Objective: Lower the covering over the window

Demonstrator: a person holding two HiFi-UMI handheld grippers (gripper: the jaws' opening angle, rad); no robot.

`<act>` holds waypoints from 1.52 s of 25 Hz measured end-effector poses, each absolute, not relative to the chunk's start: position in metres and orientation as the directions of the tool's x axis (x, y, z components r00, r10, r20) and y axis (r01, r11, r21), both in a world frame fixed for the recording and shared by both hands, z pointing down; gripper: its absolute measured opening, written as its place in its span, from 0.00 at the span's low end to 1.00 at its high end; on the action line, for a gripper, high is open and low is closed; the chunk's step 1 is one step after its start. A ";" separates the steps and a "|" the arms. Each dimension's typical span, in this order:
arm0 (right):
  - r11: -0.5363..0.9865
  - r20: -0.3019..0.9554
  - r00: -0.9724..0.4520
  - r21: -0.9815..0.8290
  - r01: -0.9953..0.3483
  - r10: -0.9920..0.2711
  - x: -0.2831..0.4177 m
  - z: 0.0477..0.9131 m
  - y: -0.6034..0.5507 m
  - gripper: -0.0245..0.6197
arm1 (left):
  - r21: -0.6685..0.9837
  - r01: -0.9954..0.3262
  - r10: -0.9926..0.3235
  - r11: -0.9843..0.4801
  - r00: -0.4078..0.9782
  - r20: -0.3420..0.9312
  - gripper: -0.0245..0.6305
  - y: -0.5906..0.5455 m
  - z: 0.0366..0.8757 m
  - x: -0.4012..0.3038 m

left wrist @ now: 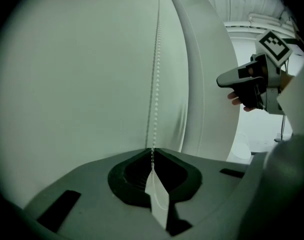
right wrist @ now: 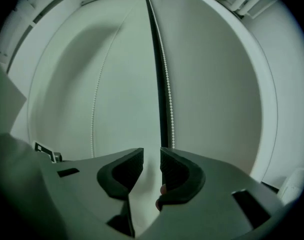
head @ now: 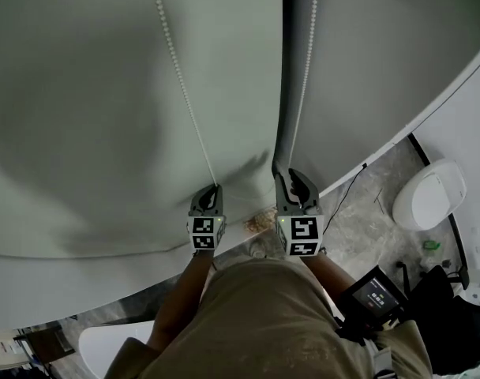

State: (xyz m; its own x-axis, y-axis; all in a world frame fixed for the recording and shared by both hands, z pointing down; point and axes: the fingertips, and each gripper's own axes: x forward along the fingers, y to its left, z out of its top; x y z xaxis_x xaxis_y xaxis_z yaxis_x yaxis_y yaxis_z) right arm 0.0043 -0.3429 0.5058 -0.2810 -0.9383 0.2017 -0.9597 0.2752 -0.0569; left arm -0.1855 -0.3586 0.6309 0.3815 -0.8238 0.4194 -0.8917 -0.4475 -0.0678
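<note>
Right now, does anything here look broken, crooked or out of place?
Nothing stands out. The blinds hang smooth. The left gripper is shut on one bead chain, taut and straight; the right gripper is open beside the other chain.

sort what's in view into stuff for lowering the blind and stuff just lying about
For the job: blind; bead chain, gripped by the shut left gripper; second bead chain; right gripper, open and empty.
Lying about: white round thing on the floor; small screen at the person's waist.
</note>
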 end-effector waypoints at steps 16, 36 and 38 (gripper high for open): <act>0.066 0.238 -0.108 -0.178 -0.982 -0.965 -0.030 0.518 -0.395 0.18 | -0.103 -0.849 -0.795 -0.518 0.434 0.423 0.07 -0.397 0.597 -0.244; 0.402 0.177 -0.425 -0.149 -0.903 -0.888 -0.094 0.521 -0.353 0.06 | 0.057 -0.857 -0.784 -0.512 0.493 0.378 0.08 -0.356 0.607 -0.246; 0.444 0.166 -0.464 -0.146 -0.884 -0.870 -0.099 0.527 -0.341 0.06 | 0.071 -0.852 -0.787 -0.519 0.509 0.349 0.09 -0.350 0.607 -0.240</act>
